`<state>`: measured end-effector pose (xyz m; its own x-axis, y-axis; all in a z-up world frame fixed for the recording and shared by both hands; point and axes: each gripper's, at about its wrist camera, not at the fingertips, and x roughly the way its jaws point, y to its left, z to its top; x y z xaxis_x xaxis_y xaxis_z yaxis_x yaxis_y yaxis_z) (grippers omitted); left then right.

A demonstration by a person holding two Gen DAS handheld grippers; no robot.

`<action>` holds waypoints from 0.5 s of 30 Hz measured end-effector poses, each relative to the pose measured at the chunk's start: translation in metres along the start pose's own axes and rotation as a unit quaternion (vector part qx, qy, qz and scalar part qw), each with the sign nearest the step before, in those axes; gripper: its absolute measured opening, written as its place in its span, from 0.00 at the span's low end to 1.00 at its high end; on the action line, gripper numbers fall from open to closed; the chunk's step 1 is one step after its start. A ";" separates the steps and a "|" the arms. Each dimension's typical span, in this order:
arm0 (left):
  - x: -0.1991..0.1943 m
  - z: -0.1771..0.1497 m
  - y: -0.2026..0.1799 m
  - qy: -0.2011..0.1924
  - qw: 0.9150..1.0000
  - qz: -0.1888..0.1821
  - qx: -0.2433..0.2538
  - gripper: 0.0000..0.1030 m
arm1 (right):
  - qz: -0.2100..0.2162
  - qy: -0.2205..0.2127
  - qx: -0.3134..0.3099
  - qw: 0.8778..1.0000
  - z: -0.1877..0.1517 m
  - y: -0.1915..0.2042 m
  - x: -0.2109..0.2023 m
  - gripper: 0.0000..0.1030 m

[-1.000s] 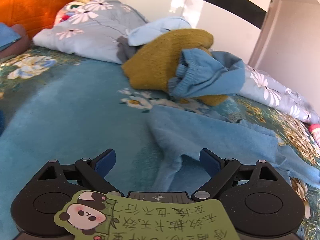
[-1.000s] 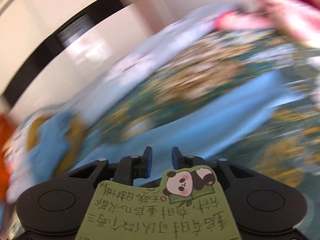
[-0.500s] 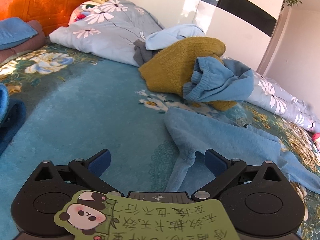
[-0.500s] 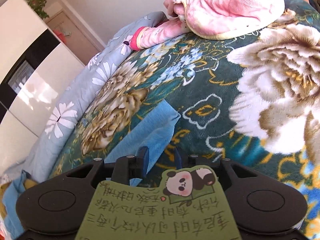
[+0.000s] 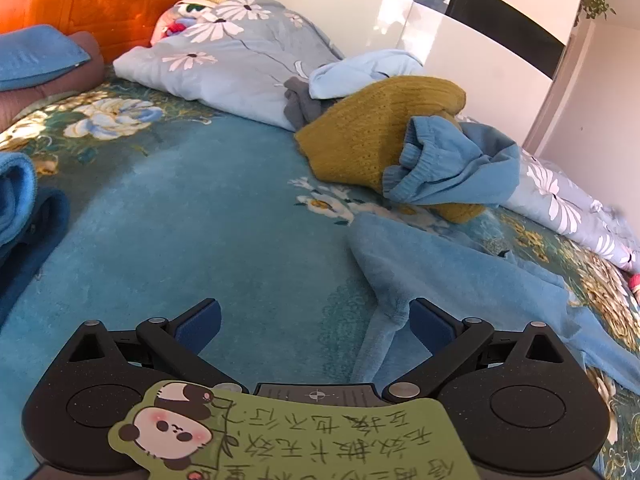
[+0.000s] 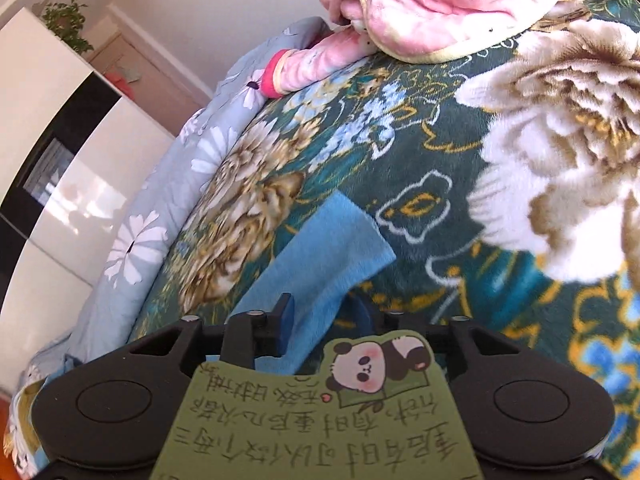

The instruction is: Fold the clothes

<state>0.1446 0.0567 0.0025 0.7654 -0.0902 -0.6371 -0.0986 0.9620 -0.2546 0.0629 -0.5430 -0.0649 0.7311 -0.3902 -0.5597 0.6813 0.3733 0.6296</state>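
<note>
Left wrist view shows one light blue garment (image 5: 460, 276) spread flat on the floral blanket (image 5: 168, 216), plus one heap of mustard, blue and grey clothes (image 5: 384, 136) behind. The left gripper (image 5: 316, 320) tilts downward, jaws wide apart, a fold by its right pad. The right gripper (image 6: 324, 316) is clamped on the garment's far end (image 6: 324, 248).

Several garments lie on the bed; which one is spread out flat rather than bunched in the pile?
The light blue fleece garment nearest the left tool; the mustard knit sweater and blue cuffed garment are heaped behind it.
</note>
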 end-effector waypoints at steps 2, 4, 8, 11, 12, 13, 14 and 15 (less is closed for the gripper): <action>0.000 0.000 0.002 0.001 1.000 0.001 -0.001 0.98 | -0.001 -0.003 -0.007 1.000 0.001 0.006 0.001 0.04; 0.001 0.000 0.006 0.001 1.000 0.003 -0.006 0.98 | 0.012 -0.020 -0.032 0.999 0.002 0.020 -0.006 0.04; 0.000 0.001 0.014 0.002 1.000 0.005 -0.017 0.98 | 0.071 -0.043 -0.116 0.990 -0.004 0.081 -0.028 0.04; -0.004 0.003 0.021 -0.003 1.000 0.004 -0.022 0.98 | 0.136 -0.045 -0.189 0.971 -0.023 0.141 -0.045 0.04; -0.005 0.004 0.023 -0.005 1.000 0.004 -0.024 0.98 | 0.158 -0.041 -0.212 0.964 -0.032 0.161 -0.050 0.04; -0.007 0.004 0.026 -0.007 1.000 0.005 -0.027 0.98 | 0.178 -0.036 -0.233 0.955 -0.043 0.180 -0.055 0.04; -0.009 0.005 0.030 -0.009 0.999 0.006 -0.030 0.98 | 0.196 -0.028 -0.253 0.947 -0.056 0.198 -0.058 0.04; -0.011 0.006 0.033 -0.010 0.999 0.007 -0.034 0.98 | 0.215 -0.017 -0.273 0.938 -0.072 0.217 -0.060 0.04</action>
<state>0.1369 0.0909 0.0051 0.7763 -0.0702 -0.6265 -0.1524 0.9434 -0.2945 0.1694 -0.3783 0.0665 0.9469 -0.1279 -0.2950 0.2484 0.8736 0.4185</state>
